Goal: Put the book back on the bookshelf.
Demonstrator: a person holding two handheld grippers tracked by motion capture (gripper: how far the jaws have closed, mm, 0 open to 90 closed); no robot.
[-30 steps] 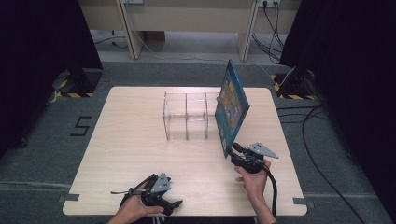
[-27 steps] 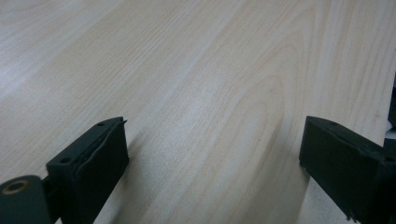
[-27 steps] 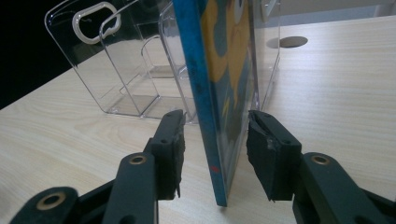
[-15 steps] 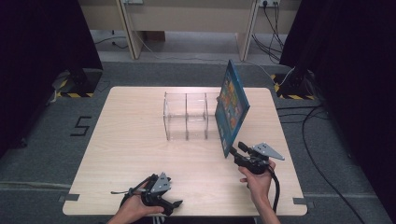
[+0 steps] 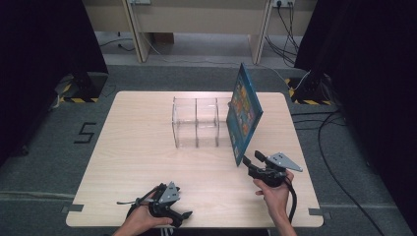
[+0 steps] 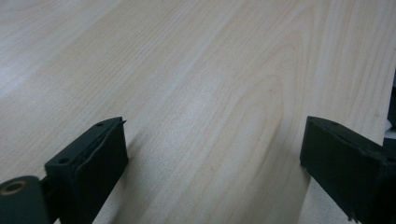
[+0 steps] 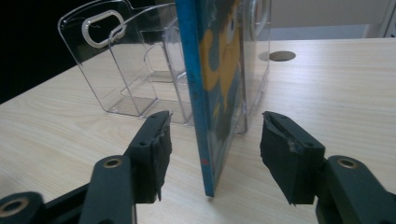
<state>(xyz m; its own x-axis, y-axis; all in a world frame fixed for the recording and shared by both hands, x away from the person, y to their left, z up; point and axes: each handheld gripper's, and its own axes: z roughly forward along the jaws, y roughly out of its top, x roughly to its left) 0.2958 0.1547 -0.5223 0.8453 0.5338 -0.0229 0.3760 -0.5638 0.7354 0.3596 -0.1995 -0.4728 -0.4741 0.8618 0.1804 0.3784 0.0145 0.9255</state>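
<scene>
The book [image 5: 244, 112] stands on its lower edge on the tabletop [image 5: 137, 152], leaning against the right end of the clear organizer [image 5: 195, 122]; its long axis rises steeply, cover facing right, spine corner nearest the person. Bare wood lies in front of the organizer and to its left, out to the table edges.

The right hand-held gripper [image 7: 212, 154] straddles the book's near corner, jaws spread and just opening, pads clear of both faces. The left hand-held gripper [image 6: 212, 154] rests well in front of the organizer near the front edge, jaws spread over bare wood.

The organizer's compartments blur behind the book.
</scene>
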